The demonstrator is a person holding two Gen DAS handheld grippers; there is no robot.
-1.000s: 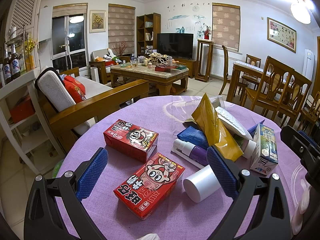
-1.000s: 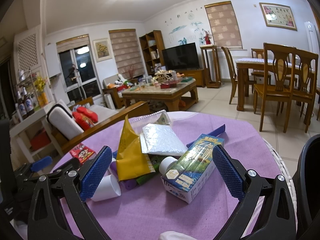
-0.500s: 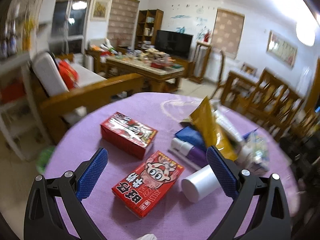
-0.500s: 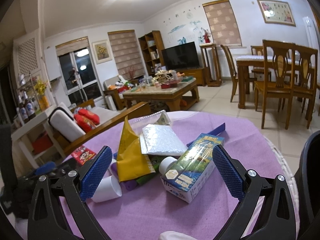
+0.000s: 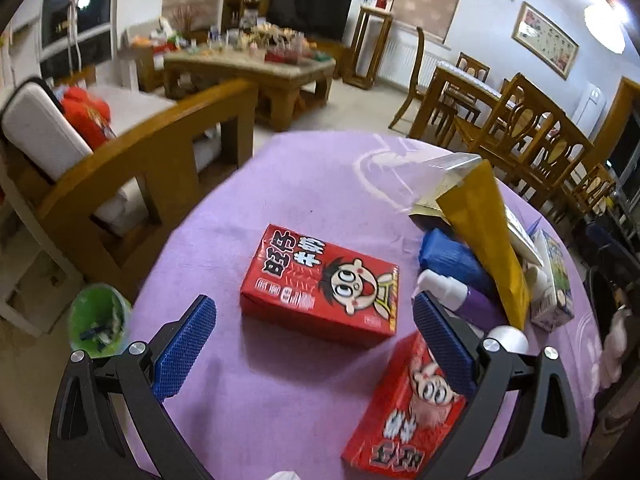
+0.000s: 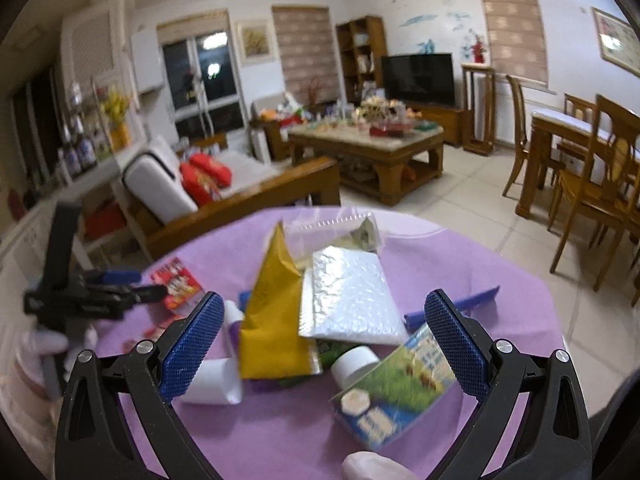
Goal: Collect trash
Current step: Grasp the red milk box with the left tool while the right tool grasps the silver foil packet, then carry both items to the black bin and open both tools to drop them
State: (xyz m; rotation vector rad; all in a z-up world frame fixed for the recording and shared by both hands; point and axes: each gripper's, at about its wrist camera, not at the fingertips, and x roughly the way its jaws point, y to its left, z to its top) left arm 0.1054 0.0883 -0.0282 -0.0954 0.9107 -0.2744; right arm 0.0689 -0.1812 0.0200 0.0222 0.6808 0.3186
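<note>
Left gripper (image 5: 314, 340): jaws wide, holding nothing. We note that within the last second it has swung leftward, so the farther red milk carton (image 5: 320, 286) now sits squarely between its blue pads (image 5: 184, 346), where the nearer red carton (image 5: 404, 412) sat before; we take the farther carton as the first pick.

Green waste bin (image 5: 98, 320): on the floor left of the table, some scraps already inside, the likely drop point.

Trash heap, centre to right: white cup (image 6: 214, 382), yellow pouch (image 6: 274, 320), silver bubble mailer (image 6: 348, 300), white-capped purple bottle (image 5: 460, 294), blue-green drink carton (image 6: 394, 396), nothing collected from it yet.

Right gripper (image 6: 324, 346): jaws wide, empty, hovering over the heap; its view is blurred, so we judge it probably in motion.

Surface: round table under a purple cloth (image 5: 320, 184).

Room: wooden sofa, coffee table, television, dining chairs at right.
</note>
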